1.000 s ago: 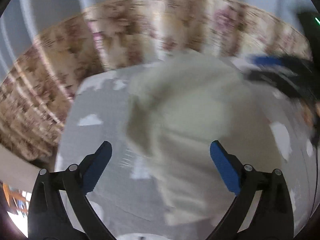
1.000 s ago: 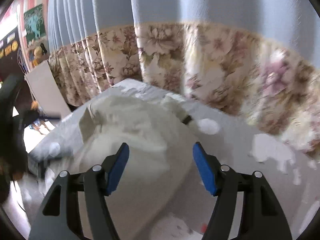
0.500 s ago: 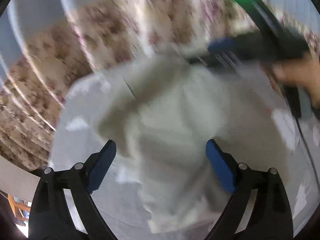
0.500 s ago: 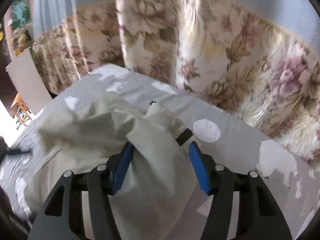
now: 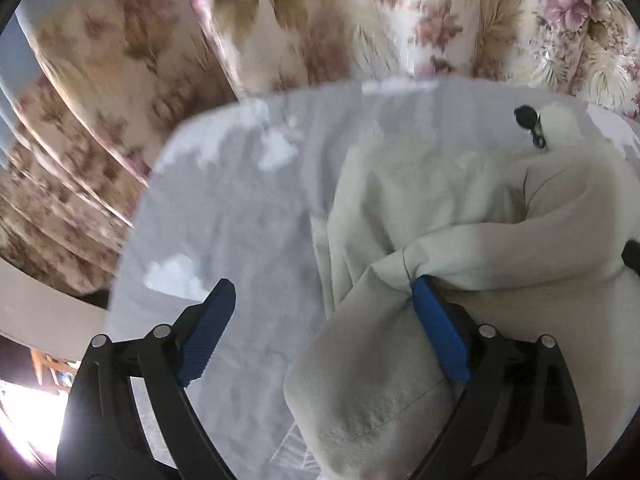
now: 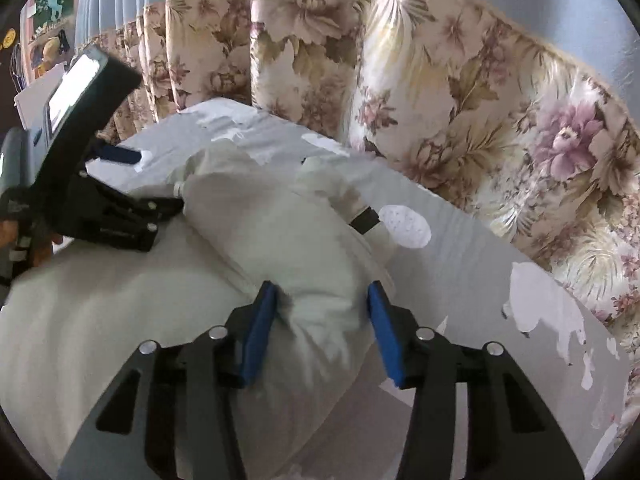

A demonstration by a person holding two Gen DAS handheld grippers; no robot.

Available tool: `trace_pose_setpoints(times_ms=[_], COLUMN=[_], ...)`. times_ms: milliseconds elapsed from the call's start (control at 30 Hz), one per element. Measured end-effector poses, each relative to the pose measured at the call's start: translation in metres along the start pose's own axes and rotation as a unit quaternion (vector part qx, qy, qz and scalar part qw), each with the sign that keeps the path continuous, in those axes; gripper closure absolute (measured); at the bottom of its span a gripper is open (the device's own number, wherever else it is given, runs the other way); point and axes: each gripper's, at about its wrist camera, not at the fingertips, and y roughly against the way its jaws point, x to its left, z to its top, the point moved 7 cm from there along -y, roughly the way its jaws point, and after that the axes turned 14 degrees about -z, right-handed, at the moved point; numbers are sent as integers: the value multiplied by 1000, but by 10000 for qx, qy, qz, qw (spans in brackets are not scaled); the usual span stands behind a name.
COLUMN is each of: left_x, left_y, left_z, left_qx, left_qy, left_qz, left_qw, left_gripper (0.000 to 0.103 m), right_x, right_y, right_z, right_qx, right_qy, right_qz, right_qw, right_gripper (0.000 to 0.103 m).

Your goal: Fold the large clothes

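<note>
A cream-white garment (image 5: 460,208) lies bunched on a grey cloth-covered table (image 5: 240,208). It fills the middle of the right wrist view (image 6: 288,248) too. My left gripper (image 5: 320,320) is open, low over the garment's left edge; a fold rests against its right finger (image 5: 440,336). My right gripper (image 6: 320,324) is open with a thick bunch of the fabric between its blue pads (image 6: 260,328), partly closed around it. The left gripper also shows in the right wrist view (image 6: 120,216), at the garment's far left side.
Floral curtains (image 6: 440,100) hang close behind the table's far edge. The grey table cover has worn white patches (image 6: 404,226). A small black cord toggle (image 5: 526,116) sits at the garment's far end. A white board (image 6: 36,92) leans at the far left.
Both grippers have dropped lower onto the garment. The right jaws have narrowed around a bunch of fabric. The left gripper has swung left, so the garment now sits to its right.
</note>
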Motion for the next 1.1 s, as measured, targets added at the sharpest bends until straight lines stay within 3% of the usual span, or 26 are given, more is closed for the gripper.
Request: trace_pose_setpoints(times_ms=[67, 100, 133, 167, 300, 400, 533, 600, 667, 733, 900, 967, 1033, 1100], left_x=[7, 16, 32, 43, 48, 8, -49, -62, -61, -55, -49, -47, -41, -32], left_y=[7, 17, 31, 46, 103, 133, 129, 113, 95, 88, 74, 83, 98, 108], left_z=[-1, -3, -5, -10, -36, -66, -98, -108, -117, -124, -124, -125, -131, -135], left_qx=[-22, -56, -124, -190, -551, -793, -827, -753, -576, -565, -483, -535, -606, -630], left_qy=[160, 253, 270, 310, 473, 141, -298, -505, -488, -379, -257, -233, -137, 131], left_qz=[-184, -37, 366, 392, -103, -561, -919, -641, -566, -772, -970, -971, -924, -1051], left_qw=[9997, 9997, 9989, 9986, 9973, 9952, 9919, 9938, 9955, 9947, 9938, 9936, 9938, 9924], left_gripper=[13, 15, 16, 17, 15, 9, 9, 7, 7, 5, 3, 3, 3, 3], right_x=[-7, -7, -11, -16, -7, 13, 41, 58, 70, 72, 67, 54, 30, 9], right_y=[7, 6, 13, 21, 82, 119, 134, 127, 112, 104, 93, 104, 115, 128], right_z=[0, 1, -1, -4, -14, -28, -46, -62, -80, -92, -94, -93, -92, -93], right_qx=[22, 2, 21, 19, -374, -547, -692, -555, -426, -482, -487, -407, -339, -438], right_qy=[25, 11, -17, -70, -192, -284, -404, -43, 352, 701, 796, 495, -48, -656], right_qz=[-15, -139, -161, -90, 536, 879, 777, 567, 389, 224, 391, 577, 589, 538], right_qw=[10000, 9999, 9999, 9999, 9977, 9942, 9938, 9968, 9977, 9961, 9949, 9963, 9977, 9954], right_gripper=[55, 55, 55, 55, 54, 54, 54, 54, 55, 56, 53, 49, 29, 24])
